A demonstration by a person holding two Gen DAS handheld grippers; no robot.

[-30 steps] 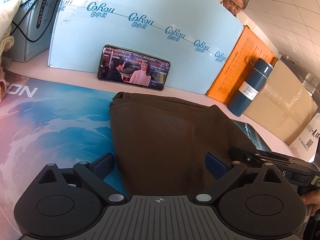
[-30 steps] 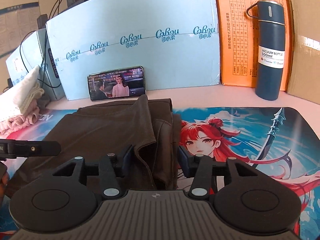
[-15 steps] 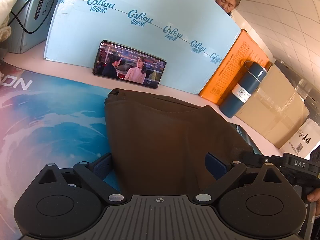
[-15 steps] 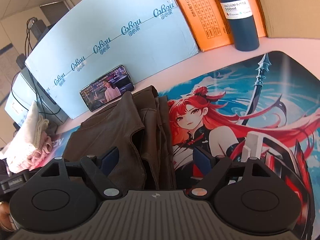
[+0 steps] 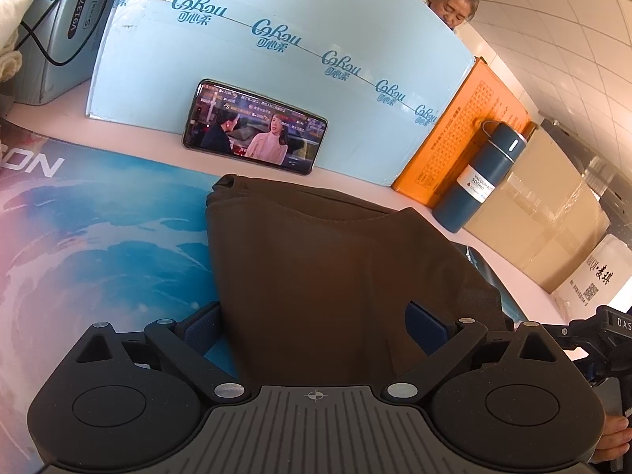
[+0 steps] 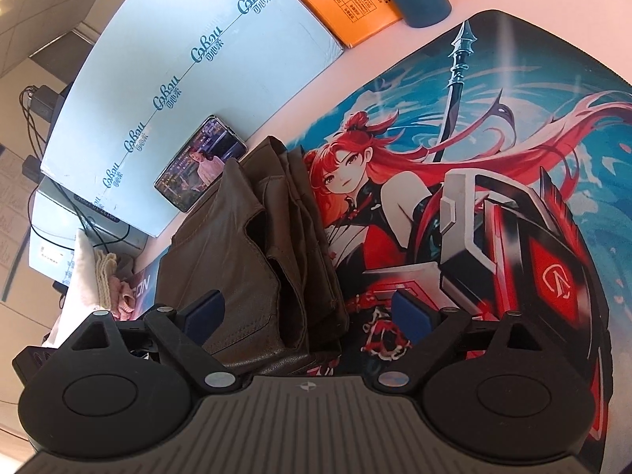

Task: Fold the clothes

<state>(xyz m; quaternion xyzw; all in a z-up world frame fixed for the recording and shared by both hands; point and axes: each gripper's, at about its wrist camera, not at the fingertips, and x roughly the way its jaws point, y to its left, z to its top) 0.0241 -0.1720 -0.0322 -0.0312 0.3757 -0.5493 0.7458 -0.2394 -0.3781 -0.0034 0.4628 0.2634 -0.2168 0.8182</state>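
We've got the brown garment [image 5: 316, 276] lying on the printed desk mat [image 5: 98, 245], already doubled over in layers, so we're somewhere mid-fold or nearly done, can't call it. Its long axis runs 6 to 12 o'clock, far end pointing at the phone [image 5: 254, 126]. Left gripper [image 5: 316, 324] straddles it, fingers wide, holding nothing. Right gripper [image 6: 308, 316] is wide too, over the stacked edges at the garment's 3 o'clock side. Any further fold needs both gripping the near edge.

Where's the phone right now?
The phone leans on the light-blue box at the back of the table, just behind the brown garment; it sits upper centre-left in the left wrist view.
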